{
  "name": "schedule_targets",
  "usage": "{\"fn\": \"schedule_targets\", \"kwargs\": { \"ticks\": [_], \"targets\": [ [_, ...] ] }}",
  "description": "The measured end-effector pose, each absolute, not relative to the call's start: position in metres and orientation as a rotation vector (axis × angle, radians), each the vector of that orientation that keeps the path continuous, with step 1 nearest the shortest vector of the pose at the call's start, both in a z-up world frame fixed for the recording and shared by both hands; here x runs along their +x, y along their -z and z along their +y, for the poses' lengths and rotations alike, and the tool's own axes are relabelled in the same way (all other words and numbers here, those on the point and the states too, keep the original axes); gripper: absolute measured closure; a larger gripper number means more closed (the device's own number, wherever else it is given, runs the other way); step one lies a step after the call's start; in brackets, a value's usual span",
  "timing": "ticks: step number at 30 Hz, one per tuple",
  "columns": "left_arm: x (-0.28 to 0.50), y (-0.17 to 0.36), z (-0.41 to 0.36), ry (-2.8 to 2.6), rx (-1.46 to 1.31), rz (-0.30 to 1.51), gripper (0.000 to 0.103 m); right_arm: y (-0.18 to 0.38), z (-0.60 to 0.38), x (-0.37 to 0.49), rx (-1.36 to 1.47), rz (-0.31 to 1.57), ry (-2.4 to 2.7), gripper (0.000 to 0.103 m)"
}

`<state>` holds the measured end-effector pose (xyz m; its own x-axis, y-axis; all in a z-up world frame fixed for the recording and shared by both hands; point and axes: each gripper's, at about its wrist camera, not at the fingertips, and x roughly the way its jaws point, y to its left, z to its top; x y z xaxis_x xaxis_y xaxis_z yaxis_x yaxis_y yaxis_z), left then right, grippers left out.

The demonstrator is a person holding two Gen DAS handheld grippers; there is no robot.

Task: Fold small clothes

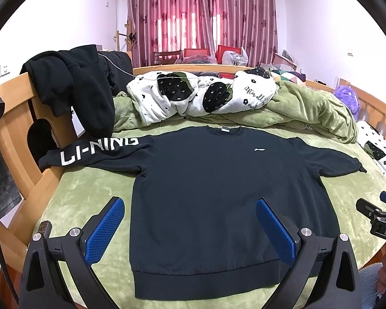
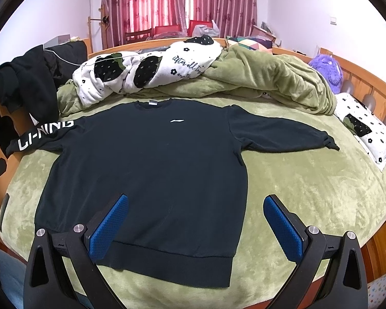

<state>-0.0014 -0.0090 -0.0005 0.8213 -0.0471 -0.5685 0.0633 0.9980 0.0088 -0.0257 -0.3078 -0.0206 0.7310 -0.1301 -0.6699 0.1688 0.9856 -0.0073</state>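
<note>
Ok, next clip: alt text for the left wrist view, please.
A dark sweatshirt lies flat, front up, sleeves spread, on a green bedspread, unfolded. The open left gripper hovers above its hem; piled bedding lies beyond the collar.

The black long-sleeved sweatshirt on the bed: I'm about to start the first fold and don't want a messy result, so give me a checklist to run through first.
1. Black long-sleeved sweatshirt lies flat, front up: ok.
2. Both sleeves spread out: ok, but the lettered sleeve reaches the bed's edge.
3. Left gripper open, holding nothing: ok.
4. Right gripper open, holding nothing: ok.
5. Green plush bedspread bare around the hem: ok.
6. Bunched green blanket apart from the collar: ok, though close.
</note>
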Motion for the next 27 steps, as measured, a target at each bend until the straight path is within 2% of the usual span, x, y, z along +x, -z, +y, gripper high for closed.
{"fn": "schedule_targets", "kwargs": {
  "ticks": [27],
  "targets": [
    [-0.005, 0.005, -0.008, 0.053, 0.036, 0.594, 0.0, 0.016, -0.335, -0.031, 0.131, 0.701, 0.163, 0.0]
  ]
}}
